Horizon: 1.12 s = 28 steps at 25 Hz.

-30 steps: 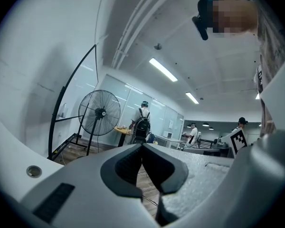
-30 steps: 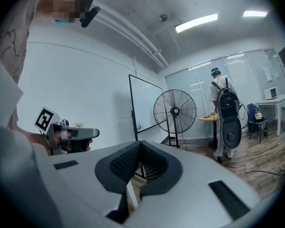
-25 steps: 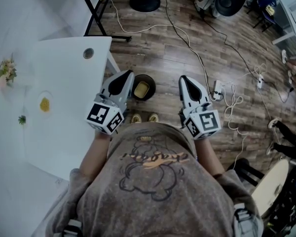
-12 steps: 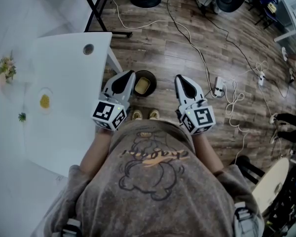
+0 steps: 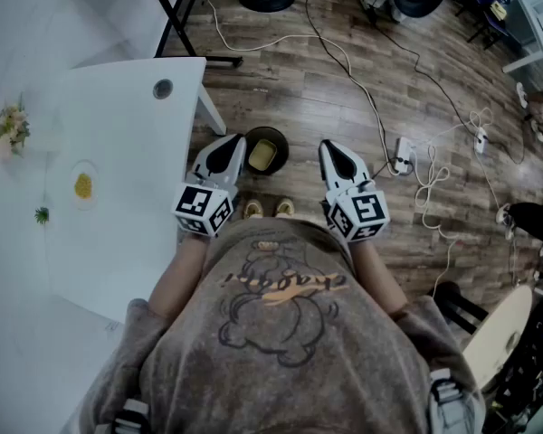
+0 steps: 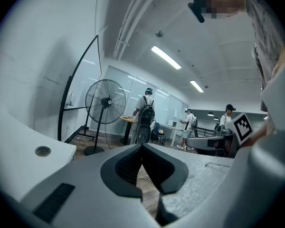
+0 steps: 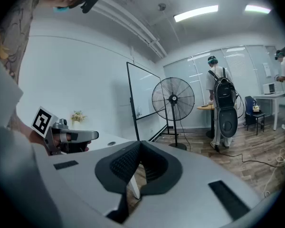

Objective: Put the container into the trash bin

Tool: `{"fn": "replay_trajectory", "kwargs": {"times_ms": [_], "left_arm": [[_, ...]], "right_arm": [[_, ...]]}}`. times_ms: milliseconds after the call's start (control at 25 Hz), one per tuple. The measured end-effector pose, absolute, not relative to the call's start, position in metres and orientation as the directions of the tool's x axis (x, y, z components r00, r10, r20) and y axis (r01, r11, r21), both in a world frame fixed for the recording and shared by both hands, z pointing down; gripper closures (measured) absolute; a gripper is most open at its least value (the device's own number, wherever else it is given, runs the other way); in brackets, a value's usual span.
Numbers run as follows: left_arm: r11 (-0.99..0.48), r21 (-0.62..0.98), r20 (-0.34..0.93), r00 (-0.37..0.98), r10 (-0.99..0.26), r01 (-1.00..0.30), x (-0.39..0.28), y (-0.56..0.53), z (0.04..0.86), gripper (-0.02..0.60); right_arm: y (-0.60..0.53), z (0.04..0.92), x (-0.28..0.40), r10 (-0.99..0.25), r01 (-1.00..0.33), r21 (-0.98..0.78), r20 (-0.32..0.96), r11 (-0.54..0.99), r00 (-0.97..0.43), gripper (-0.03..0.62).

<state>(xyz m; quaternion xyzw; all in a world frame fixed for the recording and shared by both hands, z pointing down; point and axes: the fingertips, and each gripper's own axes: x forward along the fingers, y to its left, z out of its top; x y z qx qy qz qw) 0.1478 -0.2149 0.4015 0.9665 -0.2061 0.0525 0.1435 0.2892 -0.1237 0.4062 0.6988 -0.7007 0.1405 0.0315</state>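
Wood-plank floor w/ loose cables [image 5: 371,107] fills the head view; a white table [image 5: 118,152] sits at 9 o'clock.

L tong [image 5: 227,146] is seen w/ jaws pressed together and nothing between them. Same for R tong [image 5: 336,153], so both are empty, as confirmed in the gripper views. Both are held in front of the torso, pointed to 12 o'clock.

Just past the L tong's tip, at its 1 o'clock, the dark round trash bin [image 5: 283,148] stands on the floor beside the table. The yellowish container [image 5: 261,157] is seen lying inside it, so the task is judged done or nearly so. Shoes [image 5: 268,209] are seen at the bin's 6 o'clock.

Risks: the bin could be tipped if the L tong is swung fwd, as its tip looks near the rim; the height gap can't be told. Cables at 3 o'clock could be snagged on a step back.

Vs 1 s ago: both tongs appear a bit smaller & drawn inward, i.e. lowered. Jaws are unchanged, and the container is unmoved in the bin.
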Motion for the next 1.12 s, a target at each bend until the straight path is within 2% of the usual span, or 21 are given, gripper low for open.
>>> {"fn": "replay_trajectory", "kwargs": {"times_ms": [1120], "left_arm": [[-0.859, 0.266, 0.178, 0.898, -0.402, -0.438, 0.146, -0.228, 0.401, 0.577]], "right_arm": [[-0.137, 0.410, 0.287, -0.970, -0.986, -0.168, 0.239, 0.009, -0.049, 0.597]]}}
